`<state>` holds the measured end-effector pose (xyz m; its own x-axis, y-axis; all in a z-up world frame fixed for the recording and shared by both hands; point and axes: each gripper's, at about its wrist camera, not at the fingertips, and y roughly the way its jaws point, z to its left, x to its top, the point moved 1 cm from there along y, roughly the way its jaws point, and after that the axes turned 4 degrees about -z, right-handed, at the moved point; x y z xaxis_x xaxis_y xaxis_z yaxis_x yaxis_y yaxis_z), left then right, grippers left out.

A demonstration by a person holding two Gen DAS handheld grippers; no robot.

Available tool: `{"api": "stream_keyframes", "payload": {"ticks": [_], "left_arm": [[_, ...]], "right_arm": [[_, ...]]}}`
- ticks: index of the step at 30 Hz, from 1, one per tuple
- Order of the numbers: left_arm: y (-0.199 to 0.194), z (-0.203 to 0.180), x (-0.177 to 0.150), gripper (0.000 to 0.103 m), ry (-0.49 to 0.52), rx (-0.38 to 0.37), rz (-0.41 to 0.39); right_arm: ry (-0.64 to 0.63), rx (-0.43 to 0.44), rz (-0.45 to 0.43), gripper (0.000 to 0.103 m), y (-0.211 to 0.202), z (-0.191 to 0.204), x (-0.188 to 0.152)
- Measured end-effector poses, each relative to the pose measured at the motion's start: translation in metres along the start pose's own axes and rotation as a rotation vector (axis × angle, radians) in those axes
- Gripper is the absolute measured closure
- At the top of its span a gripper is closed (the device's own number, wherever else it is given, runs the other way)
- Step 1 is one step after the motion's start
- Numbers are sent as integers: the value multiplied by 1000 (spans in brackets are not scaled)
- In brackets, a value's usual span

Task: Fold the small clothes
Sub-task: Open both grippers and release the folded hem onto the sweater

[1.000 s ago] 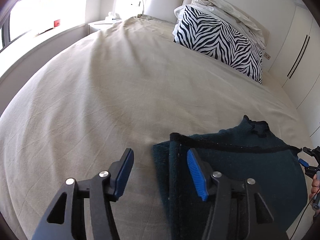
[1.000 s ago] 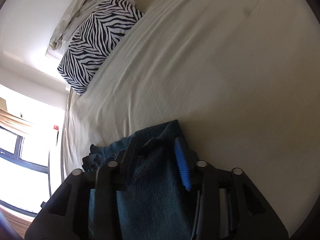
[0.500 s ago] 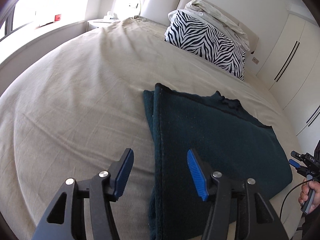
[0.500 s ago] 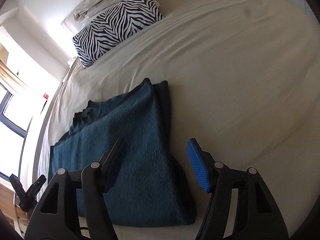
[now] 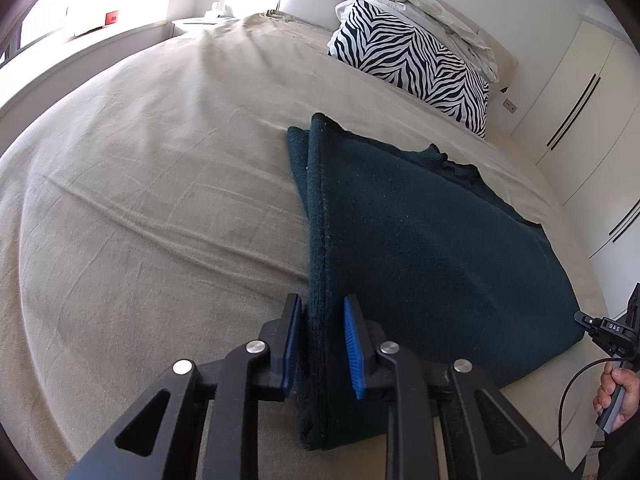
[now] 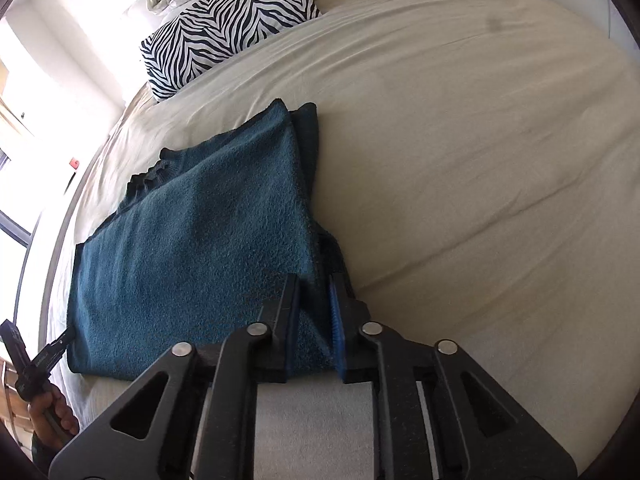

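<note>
Left hand-held gripper (image 5: 320, 344) is right down at the near left corner of the dark teal sweater (image 5: 420, 248), its blue-padded fingers (image 5: 354, 352) narrowed around the thick folded edge, one pad on each side of the stacked layers, though whether the pads are actually pressing the cloth I cannot tell. That sweater lies folded flat on the bed (image 5: 160, 184), a beige sheet with soft creases running across it, and the folded edge runs straight away from the left gripper toward the headboard. At the far end of the garment a ribbed bit of collar bunches up. Beyond it, at the head of the bed, a zebra-striped pillow (image 5: 412, 60) leans with a rumpled white sheet (image 5: 432, 12) piled on top. Moving across to the other side, the right hand-held gripper (image 6: 314, 328) is clamped on the sweater's near right corner, jaws close together with teal fabric pinched up between the pads. From the right wrist view the sweater (image 6: 192, 248) spreads off to the left, and the zebra pillow (image 6: 224, 32) sits up at the top. White wardrobe doors (image 5: 580, 120) stand along the right side of the room.
</note>
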<state>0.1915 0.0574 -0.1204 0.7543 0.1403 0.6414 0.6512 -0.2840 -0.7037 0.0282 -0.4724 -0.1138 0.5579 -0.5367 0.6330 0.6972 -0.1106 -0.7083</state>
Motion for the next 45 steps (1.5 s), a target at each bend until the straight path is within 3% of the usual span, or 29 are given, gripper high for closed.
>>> {"api": "stream_keyframes", "payload": {"ticks": [6, 19, 32, 37, 39, 42, 45], "left_arm": [[4, -3, -1, 90, 37, 3, 28], [0, -1, -8, 93, 75, 6, 36], [-3, 0, -16, 93, 78, 24, 15], [-13, -13, -15, 84, 136, 111, -14], [-22, -21, -13, 72, 170, 154, -29], [-35, -33, -5, 50, 224, 218, -64], [-43, -44, 7, 49, 264, 254, -98]], "right_arm": [[19, -3, 1, 98, -5, -9, -4], [95, 29, 15, 98, 5, -26, -11], [24, -9, 30, 98, 15, -16, -13], [8, -25, 14, 93, 3, -9, -10], [23, -25, -27, 85, -11, -7, -7], [4, -8, -90, 84, -30, 6, 0], [-28, 29, -106, 84, -38, 30, 11]]}}
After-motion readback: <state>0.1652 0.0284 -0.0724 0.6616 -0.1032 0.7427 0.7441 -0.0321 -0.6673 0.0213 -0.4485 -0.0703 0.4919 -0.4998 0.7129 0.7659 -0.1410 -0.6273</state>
